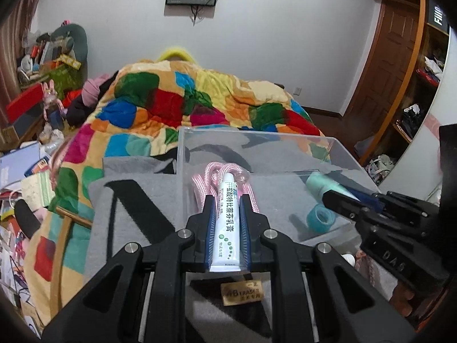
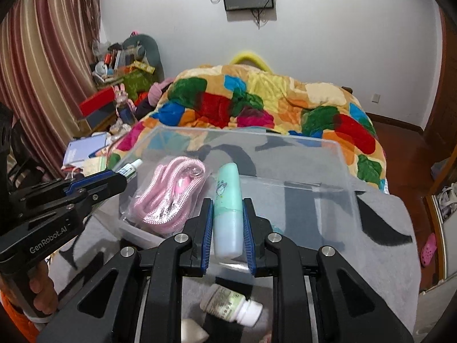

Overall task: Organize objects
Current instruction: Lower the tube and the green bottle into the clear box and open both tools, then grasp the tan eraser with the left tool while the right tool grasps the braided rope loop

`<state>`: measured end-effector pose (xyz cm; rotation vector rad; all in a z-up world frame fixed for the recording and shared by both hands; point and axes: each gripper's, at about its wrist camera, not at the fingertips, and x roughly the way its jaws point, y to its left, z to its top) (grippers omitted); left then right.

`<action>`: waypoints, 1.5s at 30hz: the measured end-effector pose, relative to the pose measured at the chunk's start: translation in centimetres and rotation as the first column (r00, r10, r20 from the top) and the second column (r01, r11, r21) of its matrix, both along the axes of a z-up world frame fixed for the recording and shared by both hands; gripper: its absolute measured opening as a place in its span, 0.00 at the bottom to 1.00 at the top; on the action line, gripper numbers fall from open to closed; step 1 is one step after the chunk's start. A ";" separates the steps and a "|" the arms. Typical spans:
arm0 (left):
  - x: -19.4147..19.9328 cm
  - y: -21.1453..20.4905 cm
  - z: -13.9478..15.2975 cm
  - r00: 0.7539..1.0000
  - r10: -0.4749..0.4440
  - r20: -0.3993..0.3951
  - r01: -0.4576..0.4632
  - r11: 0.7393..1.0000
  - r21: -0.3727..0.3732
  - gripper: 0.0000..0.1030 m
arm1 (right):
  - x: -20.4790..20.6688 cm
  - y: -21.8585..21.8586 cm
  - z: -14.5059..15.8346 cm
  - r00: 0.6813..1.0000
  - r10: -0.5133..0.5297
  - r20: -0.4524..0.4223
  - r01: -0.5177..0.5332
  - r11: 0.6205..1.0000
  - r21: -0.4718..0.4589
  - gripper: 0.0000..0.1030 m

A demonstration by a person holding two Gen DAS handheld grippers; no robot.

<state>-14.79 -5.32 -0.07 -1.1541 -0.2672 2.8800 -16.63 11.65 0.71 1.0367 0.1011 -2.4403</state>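
1. White ointment tube (image 1: 227,223) clamped lengthwise in left gripper (image 1: 227,214), held over near edge of clear plastic bin (image 1: 257,134).
2. Mint-green bottle (image 2: 227,214) pinched in right gripper (image 2: 227,223), above same bin.
3. Pink cord (image 2: 168,197), teal tape roll (image 1: 320,217) already inside.
4. Step, as judged: depositing. Next: lower, release both inside walls.
5. Pill bottle (image 2: 231,308), eraser (image 1: 241,293) remain on grey cloth (image 1: 137,200).

The left gripper (image 1: 227,200) is clamped on a white ointment tube (image 1: 227,223), its cap end over the clear plastic box (image 1: 182,171). Pink cord (image 1: 204,180) lies inside the box, near a teal tape roll (image 1: 321,217). From the right, the right gripper (image 1: 337,197) holds a mint-green bottle (image 1: 320,184). A brown eraser (image 1: 241,294) sits on the grey cloth (image 1: 137,200).
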 end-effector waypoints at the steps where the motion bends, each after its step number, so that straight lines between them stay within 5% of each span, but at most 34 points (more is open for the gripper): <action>1: -0.2 0.0 -0.2 1.000 -0.003 0.006 0.003 1.000 0.004 0.15 | -0.1 -0.1 -0.2 1.000 0.003 0.002 -0.003 1.000 0.004 0.13; 8: -0.2 0.6 -0.3 1.000 -0.018 0.022 0.018 1.000 0.003 0.17 | 0.5 -0.6 -0.6 0.999 0.042 0.003 -0.042 0.999 0.012 0.13; 17: 1.2 1.5 0.6 0.999 -0.045 0.009 0.045 0.999 -0.021 0.34 | 2.7 0.5 0.9 0.997 0.070 -0.031 -0.070 0.998 -0.004 0.19; 23: 3.7 2.2 2.1 0.997 -0.040 -0.061 0.034 0.996 -0.087 0.61 | 5.1 1.9 2.3 0.994 0.066 -0.089 -0.067 0.998 -0.006 0.27; 28: 5.6 2.2 2.6 0.995 -0.014 -0.097 0.003 0.993 -0.115 0.93 | 7.1 3.5 3.0 0.988 0.032 -0.151 -0.031 0.999 0.009 0.50; 33: 6.8 1.9 1.6 0.997 -0.021 -0.068 0.011 0.989 -0.147 0.96 | 8.4 5.7 2.7 0.986 -0.008 -0.166 0.012 1.000 0.023 0.64; 45: 7.3 1.1 -5.2 0.987 -0.015 0.160 0.041 0.987 -0.156 0.96 | 8.2 9.8 -4.5 0.997 -0.074 0.024 0.070 0.989 0.131 0.66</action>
